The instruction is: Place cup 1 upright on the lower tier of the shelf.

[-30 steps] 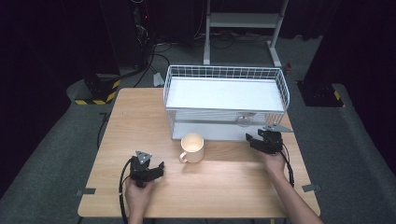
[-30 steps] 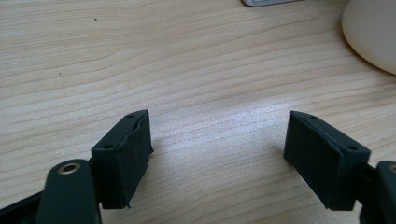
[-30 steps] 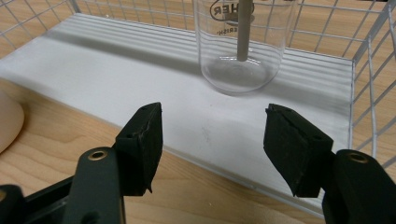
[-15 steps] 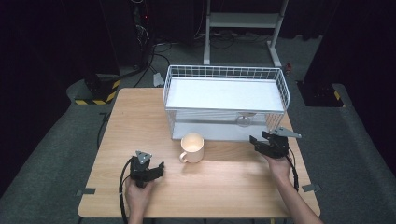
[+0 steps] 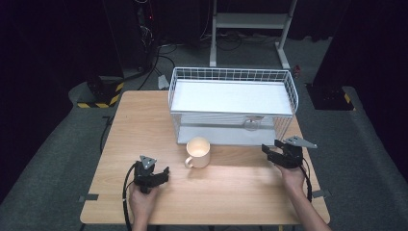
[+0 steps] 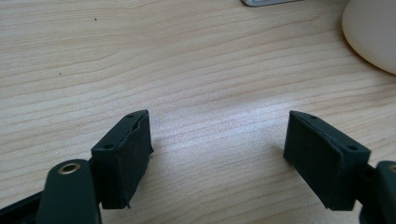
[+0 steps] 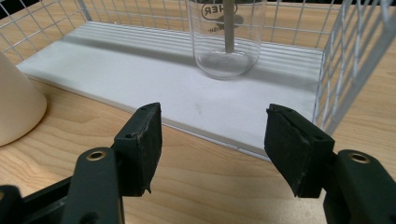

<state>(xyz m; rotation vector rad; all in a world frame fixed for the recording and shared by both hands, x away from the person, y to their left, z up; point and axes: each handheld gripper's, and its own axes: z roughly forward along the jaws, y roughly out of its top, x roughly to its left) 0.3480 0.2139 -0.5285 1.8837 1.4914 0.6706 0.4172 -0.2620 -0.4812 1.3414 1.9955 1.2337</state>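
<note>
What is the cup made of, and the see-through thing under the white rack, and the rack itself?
The cup looks like glazed ceramic: cream, smooth, not see-through, with a soft shine. The jar under the shelf looks like clear glass, though clear plastic is possible: the shelf lines show through it and it bears printed letters. The rack looks like white-coated metal wire, going by its thin grid walls.

In the left gripper view, the cream mug (image 6: 373,32) is cut off by the top and right picture edges; its handle and rim cannot be seen. In the right gripper view, the mug (image 7: 16,105) is cut by the left edge. The glass beaker (image 7: 227,37) is cut by the top edge, and its printed lettering is partly legible only. In the high view, the beaker (image 5: 251,124) sits behind the wire rack (image 5: 284,91) mesh near the desk (image 5: 144,115) right edge, too small to detail.
</note>
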